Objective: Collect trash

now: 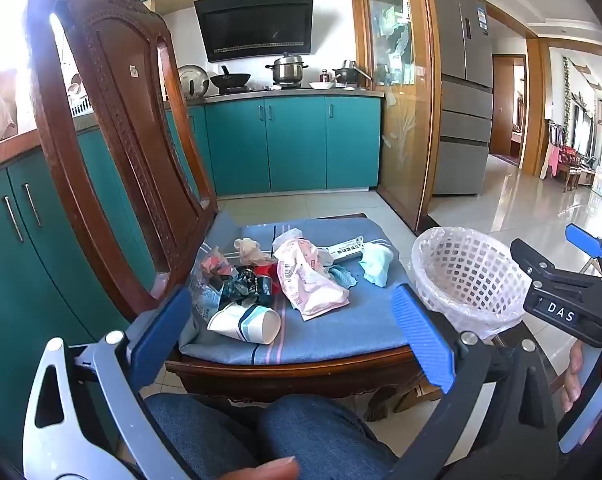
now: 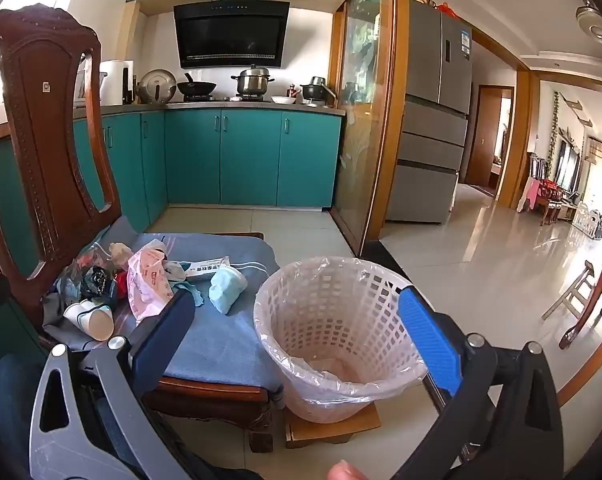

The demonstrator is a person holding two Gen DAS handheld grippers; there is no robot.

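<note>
Trash lies on the blue cushion [image 1: 341, 332] of a wooden chair: a paper cup [image 1: 247, 322] on its side, a pink plastic bag [image 1: 309, 280], dark crumpled wrappers [image 1: 245, 286], a light blue wad [image 1: 377, 266] and a white packet [image 1: 347, 249]. A white basket lined with a plastic bag [image 1: 467, 276] stands right of the chair; it also shows in the right wrist view [image 2: 337, 336], nearly empty. My left gripper [image 1: 291, 332] is open, before the cup. My right gripper [image 2: 301, 336] is open, in front of the basket.
The tall carved chair back [image 1: 113, 132] rises at the left. Teal kitchen cabinets [image 1: 297, 140] and a stove stand behind. A glass partition [image 1: 401, 100] and fridge [image 1: 465, 92] are at the right. The basket rests on a low wooden block [image 2: 333, 426]. My knees [image 1: 261, 436] are below.
</note>
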